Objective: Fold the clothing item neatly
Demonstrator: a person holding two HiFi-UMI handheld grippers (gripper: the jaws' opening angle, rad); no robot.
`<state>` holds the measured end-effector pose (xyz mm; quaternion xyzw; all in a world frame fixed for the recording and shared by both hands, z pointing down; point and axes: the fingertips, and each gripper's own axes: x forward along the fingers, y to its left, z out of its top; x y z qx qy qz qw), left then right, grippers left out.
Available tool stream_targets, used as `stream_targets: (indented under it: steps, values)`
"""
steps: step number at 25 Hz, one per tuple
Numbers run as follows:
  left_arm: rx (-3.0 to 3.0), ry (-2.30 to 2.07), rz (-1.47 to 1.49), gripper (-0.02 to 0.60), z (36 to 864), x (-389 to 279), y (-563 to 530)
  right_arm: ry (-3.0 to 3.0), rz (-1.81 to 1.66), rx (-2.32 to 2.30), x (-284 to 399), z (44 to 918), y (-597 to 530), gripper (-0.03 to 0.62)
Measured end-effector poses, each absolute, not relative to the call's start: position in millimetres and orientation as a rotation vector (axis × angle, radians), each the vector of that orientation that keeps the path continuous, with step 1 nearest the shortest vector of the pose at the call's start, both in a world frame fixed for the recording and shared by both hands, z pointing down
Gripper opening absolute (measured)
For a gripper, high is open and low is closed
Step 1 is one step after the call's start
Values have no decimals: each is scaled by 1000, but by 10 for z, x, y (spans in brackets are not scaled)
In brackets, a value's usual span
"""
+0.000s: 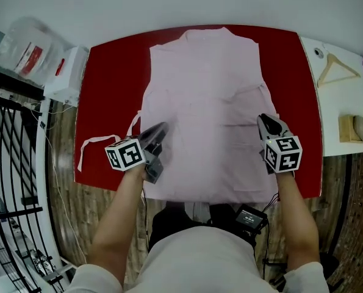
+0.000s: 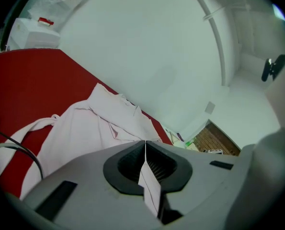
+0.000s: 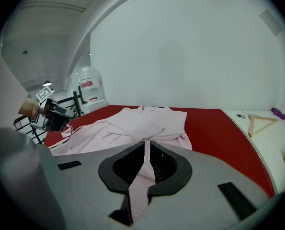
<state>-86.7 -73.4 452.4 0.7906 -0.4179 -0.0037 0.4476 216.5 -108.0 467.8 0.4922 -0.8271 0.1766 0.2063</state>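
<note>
a red desk (image 1: 108, 66) fills the middle of the head view. a pale pink clothing item (image 1: 205, 84) lies spread along it, collar at the far end, with a tie strap (image 1: 93, 144) trailing off its left side onto the red surface. the left hand-held gripper (image 1: 159, 132) is clamped on a fold of the pink fabric near the garment's left edge. the right hand-held gripper (image 1: 265, 121) pinches fabric at the right edge. a wooden hanger (image 1: 335, 69) lies on a white surface (image 1: 346, 105) to the right.

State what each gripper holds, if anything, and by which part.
Both hold the pink garment: the left gripper pinches its left side edge, the right gripper its right side edge.
</note>
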Motion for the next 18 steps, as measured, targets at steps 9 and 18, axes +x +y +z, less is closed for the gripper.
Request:
stream_targets:
  steps: [9,18]
  values:
    - [1980,-1066,-90,11,4455,-1660,-415,-2350,412,1270,1043,4489,-785,21]
    - [1971,-1025,-152,12,4512,-2562,-145,-2363,405,1151,-380,4533,-509,21]
